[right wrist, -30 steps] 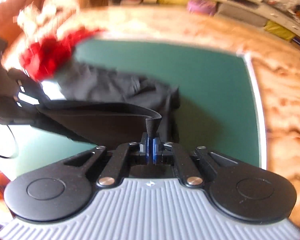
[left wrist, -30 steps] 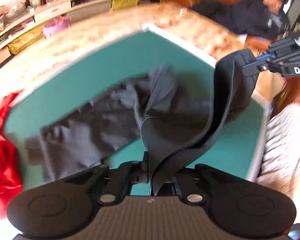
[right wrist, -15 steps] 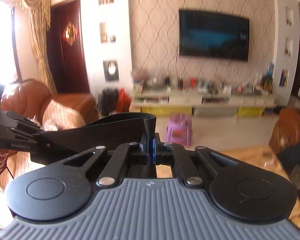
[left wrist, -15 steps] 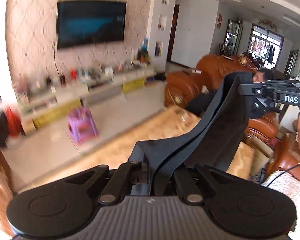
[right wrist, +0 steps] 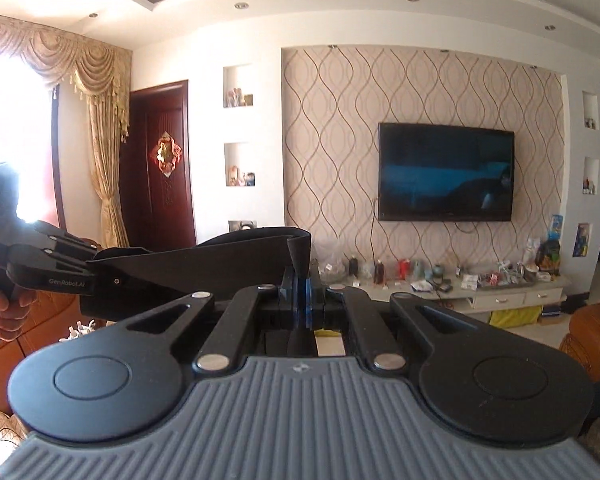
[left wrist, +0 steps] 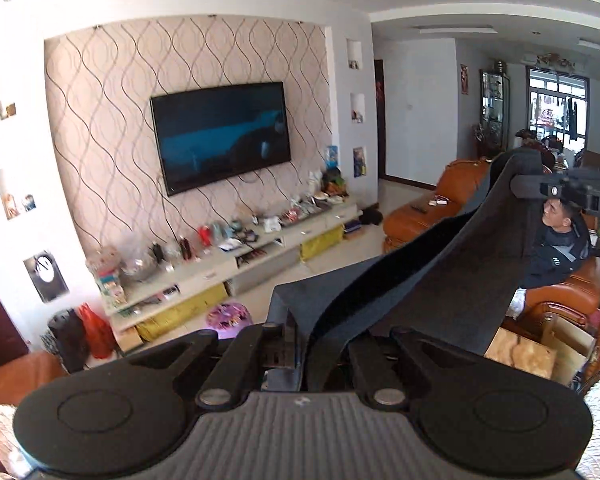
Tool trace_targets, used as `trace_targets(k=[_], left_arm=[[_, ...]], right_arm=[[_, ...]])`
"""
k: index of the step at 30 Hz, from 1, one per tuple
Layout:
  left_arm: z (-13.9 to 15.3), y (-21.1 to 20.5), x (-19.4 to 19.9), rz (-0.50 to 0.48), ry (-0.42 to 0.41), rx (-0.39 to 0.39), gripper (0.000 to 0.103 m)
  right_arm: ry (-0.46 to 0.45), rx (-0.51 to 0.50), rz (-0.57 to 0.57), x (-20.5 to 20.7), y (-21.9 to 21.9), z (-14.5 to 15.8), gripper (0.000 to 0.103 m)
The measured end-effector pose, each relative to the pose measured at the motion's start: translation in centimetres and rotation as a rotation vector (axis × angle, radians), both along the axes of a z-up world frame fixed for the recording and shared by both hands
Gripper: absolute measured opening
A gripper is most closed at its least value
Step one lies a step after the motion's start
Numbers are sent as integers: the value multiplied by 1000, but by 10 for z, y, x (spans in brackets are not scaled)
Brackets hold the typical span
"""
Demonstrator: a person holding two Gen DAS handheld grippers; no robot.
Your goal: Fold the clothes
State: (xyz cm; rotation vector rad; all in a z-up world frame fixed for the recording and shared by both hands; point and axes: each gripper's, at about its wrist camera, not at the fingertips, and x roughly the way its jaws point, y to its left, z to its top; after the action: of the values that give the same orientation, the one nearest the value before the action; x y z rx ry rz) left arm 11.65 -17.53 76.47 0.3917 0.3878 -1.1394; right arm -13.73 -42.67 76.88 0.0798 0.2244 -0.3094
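1. The left gripper point(left wrist: 302, 354) is clamped on one end of a dark garment point(left wrist: 440, 276); its jaws are pressed together on the cloth's edge
2. The right gripper point(right wrist: 306, 300) is likewise pinched tight on the other end of the same garment point(right wrist: 220, 254), blue pads meeting on the fabric
3. The garment is held up in the air between the two grippers, its band stretched from one to the other with a slight sag; in the left wrist view it rises to the right gripper point(left wrist: 548, 190) at the right edge; in the right wrist view it runs left to the left gripper point(right wrist: 96, 276), held by a hand point(right wrist: 4, 304)
4. Both cameras look level across a living room; a wall television point(right wrist: 446, 172) hangs on patterned wallpaper above a low cabinet point(left wrist: 236, 272) crowded with small items; brown leather sofas point(left wrist: 428, 208) stand to the right, where a person in dark clothes point(left wrist: 560, 240) sits
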Motion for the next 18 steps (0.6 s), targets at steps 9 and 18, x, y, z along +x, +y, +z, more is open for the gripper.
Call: trace_targets(k=[9, 18], left_arm=[[25, -6, -20, -9, 21, -17, 2], [-26, -118, -2, -42, 157, -1, 2]], right_arm=[[-2, -40, 1, -5, -15, 21, 6], [84, -9, -140, 66, -115, 0, 6]])
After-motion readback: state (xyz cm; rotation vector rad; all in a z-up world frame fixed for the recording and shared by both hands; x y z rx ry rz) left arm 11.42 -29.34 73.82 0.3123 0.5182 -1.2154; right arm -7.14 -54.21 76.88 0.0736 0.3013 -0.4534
